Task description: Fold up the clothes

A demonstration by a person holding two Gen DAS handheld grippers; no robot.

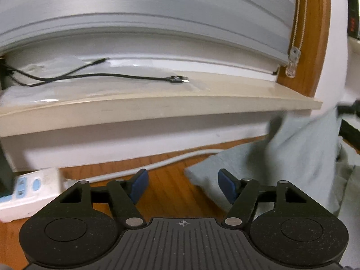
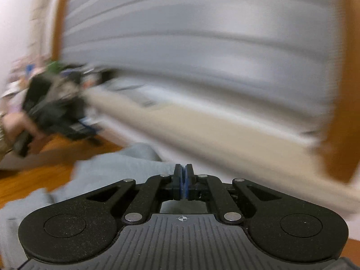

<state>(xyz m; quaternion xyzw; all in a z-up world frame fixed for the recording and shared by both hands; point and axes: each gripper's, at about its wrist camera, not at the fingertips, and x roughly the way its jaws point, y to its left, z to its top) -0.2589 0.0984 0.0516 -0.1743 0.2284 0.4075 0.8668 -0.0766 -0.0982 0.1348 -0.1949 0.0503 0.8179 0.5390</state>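
Observation:
A pale grey-blue garment [image 1: 303,146] lies on the wooden surface [image 1: 171,195] and rises in a tent toward the upper right. There a dark, blurred right gripper [image 1: 351,110] holds it up. In the right wrist view the right gripper [image 2: 185,171] has its blue pads pressed together at the garment's [image 2: 117,168] top edge. My left gripper [image 1: 183,181] stands open, low over the wood, with nothing between its fingers. Its right fingertip [image 1: 227,184] is just over the garment's near-left corner. The left gripper [image 2: 56,110] also shows as a blur, with a hand on it.
A beige windowsill [image 1: 157,103] juts out ahead with a black cable [image 1: 101,75] on it, below a grey blind [image 1: 157,11]. A white power strip [image 1: 29,193] and its cord [image 1: 157,164] lie at the left. A wooden window frame [image 1: 315,45] stands at the right.

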